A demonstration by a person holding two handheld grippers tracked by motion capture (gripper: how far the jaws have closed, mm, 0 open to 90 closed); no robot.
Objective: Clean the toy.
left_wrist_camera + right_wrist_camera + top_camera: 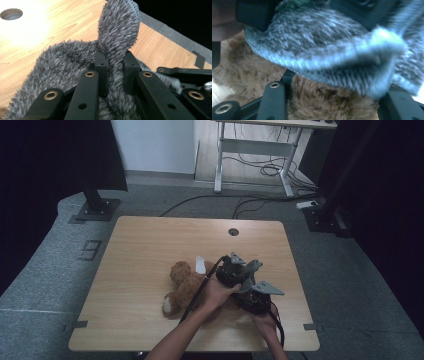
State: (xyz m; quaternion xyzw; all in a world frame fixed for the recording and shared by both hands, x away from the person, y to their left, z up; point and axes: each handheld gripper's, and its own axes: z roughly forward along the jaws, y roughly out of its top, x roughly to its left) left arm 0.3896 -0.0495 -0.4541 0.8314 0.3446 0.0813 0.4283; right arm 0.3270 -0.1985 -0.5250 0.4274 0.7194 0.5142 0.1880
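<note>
**Grey fleece pinched above the brown bear**

My left gripper [115, 65] is pinching a fold of the fuzzy grey knitted-fleece garment [75, 62]; the two black jaws press into the pile from both sides, and a flap of the fabric with a ribbed edge stands up past them. In the high view that same left gripper [231, 270] sits over the right half of the light wooden bench [150, 245], just beside my right gripper [255, 300], the two nearly touching.

The brown plush teddy bear [182, 290] lies on the bench under and to the left of both grippers, with a white tag near its upper end. From my right gripper view, the grey garment's ribbed hem [332, 62] hangs across the picture, blurred, directly above the bear's brown fur [319, 100]. My right gripper [334, 100] has its jaws standing apart to either side of the fur and the hem; they sit part-way spread, and I cannot tell whether their pads press on the bear or the fabric.
</note>
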